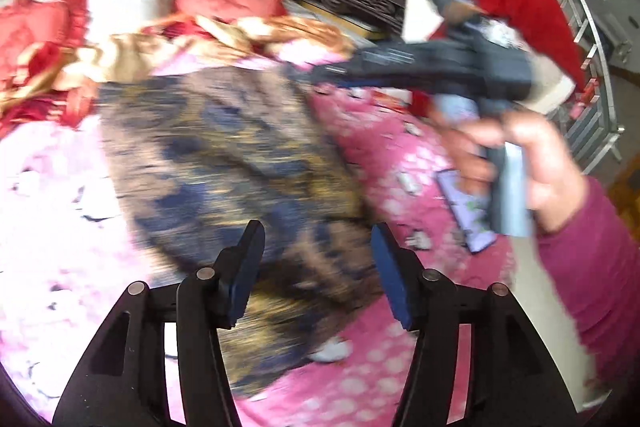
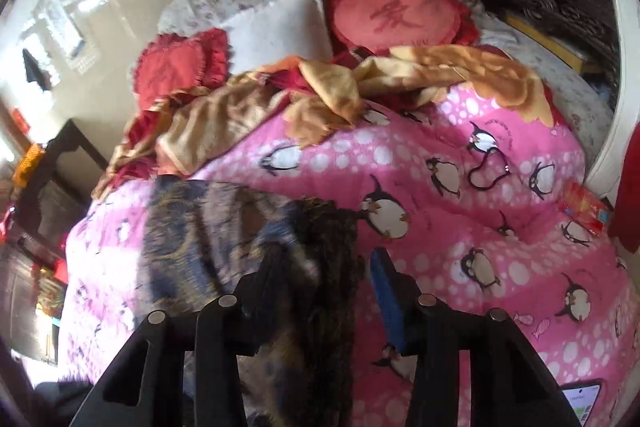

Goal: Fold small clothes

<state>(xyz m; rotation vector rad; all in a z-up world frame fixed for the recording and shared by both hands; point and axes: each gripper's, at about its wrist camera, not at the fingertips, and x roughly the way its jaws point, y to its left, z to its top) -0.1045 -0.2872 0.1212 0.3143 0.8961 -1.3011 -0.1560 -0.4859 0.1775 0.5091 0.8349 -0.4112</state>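
A brown-and-blue patterned garment (image 1: 224, 163) lies lengthwise on the pink penguin quilt (image 2: 500, 187), running away from both sets of released fingers; left gripper (image 1: 316, 267) and right gripper (image 2: 324, 291) hover over its near end, neither clamping cloth

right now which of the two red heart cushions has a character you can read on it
The right-hand cushion, beside the white pillow: a large red character shows on its face. The left cushion looks plain from here.

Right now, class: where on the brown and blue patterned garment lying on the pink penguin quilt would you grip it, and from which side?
Grip the brown and blue garment at its near edge, coming down from above: it lies flat on the quilt, so only an edge offers a pinchable fold.
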